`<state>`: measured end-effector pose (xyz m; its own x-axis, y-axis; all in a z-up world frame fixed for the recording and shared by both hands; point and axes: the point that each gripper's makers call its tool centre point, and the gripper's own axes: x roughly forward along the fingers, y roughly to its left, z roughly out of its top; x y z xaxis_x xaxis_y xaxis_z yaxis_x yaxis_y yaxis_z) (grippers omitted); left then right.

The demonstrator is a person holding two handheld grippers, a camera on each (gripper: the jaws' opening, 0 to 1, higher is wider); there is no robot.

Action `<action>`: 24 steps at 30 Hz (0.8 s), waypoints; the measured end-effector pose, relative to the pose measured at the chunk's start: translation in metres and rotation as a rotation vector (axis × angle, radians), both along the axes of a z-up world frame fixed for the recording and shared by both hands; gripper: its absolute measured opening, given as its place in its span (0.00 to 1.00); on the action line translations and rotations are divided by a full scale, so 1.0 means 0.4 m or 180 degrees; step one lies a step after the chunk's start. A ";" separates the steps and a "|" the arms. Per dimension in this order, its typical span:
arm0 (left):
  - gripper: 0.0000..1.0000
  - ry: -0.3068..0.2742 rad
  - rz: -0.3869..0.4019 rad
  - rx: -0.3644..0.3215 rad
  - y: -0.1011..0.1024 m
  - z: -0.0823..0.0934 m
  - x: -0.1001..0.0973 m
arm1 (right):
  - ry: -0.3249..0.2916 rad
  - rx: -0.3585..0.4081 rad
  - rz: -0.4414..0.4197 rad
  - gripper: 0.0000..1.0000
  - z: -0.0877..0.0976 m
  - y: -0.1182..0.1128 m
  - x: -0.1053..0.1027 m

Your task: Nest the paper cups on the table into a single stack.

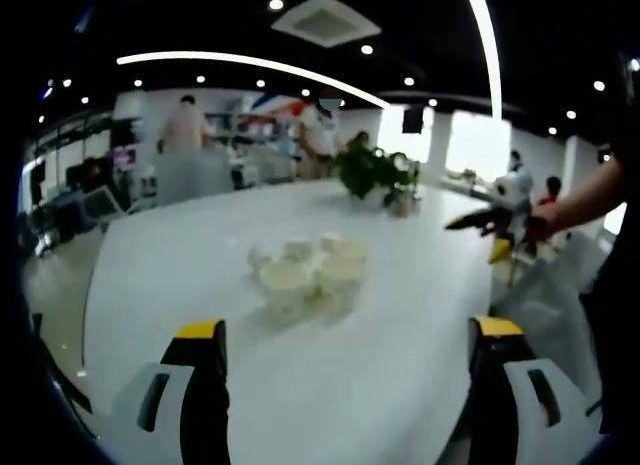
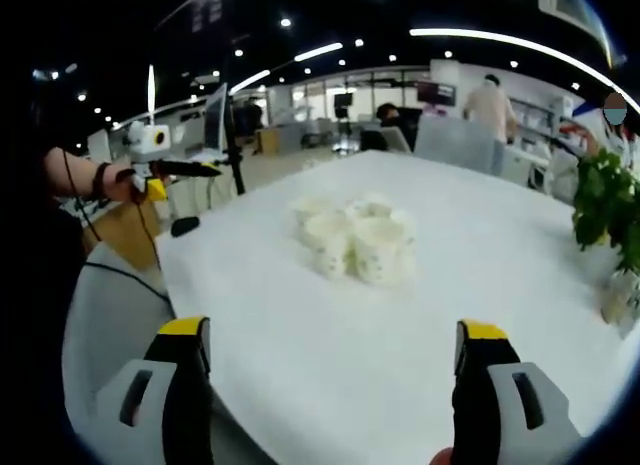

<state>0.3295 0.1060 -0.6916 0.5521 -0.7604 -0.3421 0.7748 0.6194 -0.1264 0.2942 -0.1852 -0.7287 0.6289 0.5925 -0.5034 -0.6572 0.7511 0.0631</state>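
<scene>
Both the left hand-held gripper and the right hand-held gripper hang with jaws spread wide and empty, well short of the paper cups clustered loose mid-desk, apparently lining up for a first pick.

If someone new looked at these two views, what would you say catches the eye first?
Most likely the cluster of paper cups standing upright near the middle of the white table, not yet nested. Next, each view's own yellow-tipped jaws spread wide at the bottom: the left gripper and the right gripper, both well short of the cups. A potted plant sits on the table beyond the cups in the left gripper view.
</scene>
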 end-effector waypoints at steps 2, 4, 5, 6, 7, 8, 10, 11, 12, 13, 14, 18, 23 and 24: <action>1.00 -0.0009 0.0007 0.0007 0.000 -0.005 0.005 | 0.0006 -0.0031 0.0000 1.00 -0.005 -0.002 -0.003; 1.00 0.0006 -0.0009 0.0008 -0.002 -0.011 0.007 | 0.0024 -0.0021 -0.0019 1.00 -0.007 -0.003 -0.004; 1.00 0.0009 -0.0020 0.0004 -0.003 -0.012 0.007 | 0.0025 -0.0011 -0.0027 1.00 -0.007 -0.002 -0.005; 1.00 0.0016 -0.0035 0.0018 -0.004 -0.018 0.010 | 0.0024 -0.0013 -0.0030 1.00 -0.007 -0.002 -0.005; 1.00 0.0019 -0.0045 0.0042 -0.004 -0.021 0.011 | 0.0026 -0.0014 -0.0032 1.00 -0.008 -0.002 -0.006; 1.00 0.0013 -0.0050 0.0057 -0.004 -0.023 0.013 | 0.0028 -0.0008 -0.0033 1.00 -0.007 -0.001 -0.006; 1.00 0.0006 -0.0049 0.0061 -0.003 -0.026 0.021 | 0.0023 0.0004 -0.0037 1.00 -0.005 0.001 -0.006; 1.00 0.0008 -0.0048 0.0044 -0.004 -0.026 0.026 | 0.0025 0.0024 -0.0039 1.00 -0.003 0.004 -0.007; 1.00 0.0008 -0.0046 0.0031 -0.005 -0.025 0.029 | 0.0035 0.0031 -0.0038 1.00 -0.003 0.006 -0.008; 1.00 0.0005 -0.0038 0.0029 -0.005 -0.026 0.036 | 0.0036 -0.0002 -0.0017 1.00 -0.005 0.008 -0.009; 1.00 0.0002 -0.0033 0.0030 -0.006 -0.026 0.041 | 0.0042 -0.0017 -0.0004 1.00 -0.006 0.010 -0.009; 1.00 0.0016 -0.0051 0.0014 -0.012 -0.031 0.052 | 0.0029 -0.0014 -0.0005 1.00 0.003 0.014 -0.003; 1.00 0.0014 -0.0049 -0.0007 -0.015 -0.039 0.072 | 0.0031 -0.0026 0.0005 0.99 0.008 0.018 -0.001; 1.00 0.0029 -0.0041 -0.0017 -0.014 -0.041 0.079 | 0.0040 -0.0031 0.0006 0.99 0.008 0.019 -0.001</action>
